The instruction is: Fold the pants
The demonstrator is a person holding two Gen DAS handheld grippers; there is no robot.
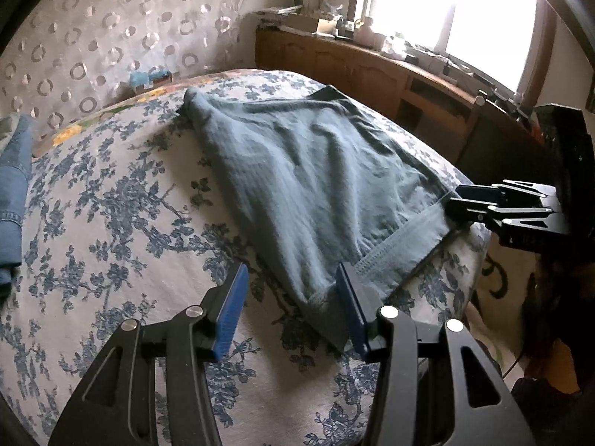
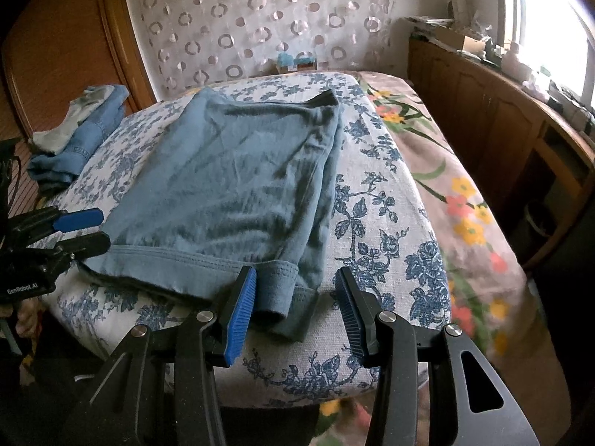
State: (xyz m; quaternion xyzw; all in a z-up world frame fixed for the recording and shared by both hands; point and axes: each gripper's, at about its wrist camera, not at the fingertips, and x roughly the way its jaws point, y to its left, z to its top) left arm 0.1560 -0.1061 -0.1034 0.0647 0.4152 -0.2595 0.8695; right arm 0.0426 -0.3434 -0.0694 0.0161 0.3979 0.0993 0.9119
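Grey-blue pants [image 1: 297,171] lie folded flat on a floral cloth [image 1: 111,204] over the bed; they also show in the right wrist view [image 2: 230,182]. My left gripper [image 1: 292,306] is open, its jaws on either side of the near left corner of the pants. It shows at the left of the right wrist view [image 2: 87,230]. My right gripper [image 2: 295,306] is open around the near right corner at the hem band. In the left wrist view it [image 1: 455,202] sits at the pants' right corner.
Folded denim clothes [image 2: 78,137] lie at the far left of the bed. A flowered bedspread [image 2: 457,200] covers the right side. A wooden cabinet [image 2: 494,122] with clutter runs under the window. A patterned wall [image 2: 260,18] stands behind.
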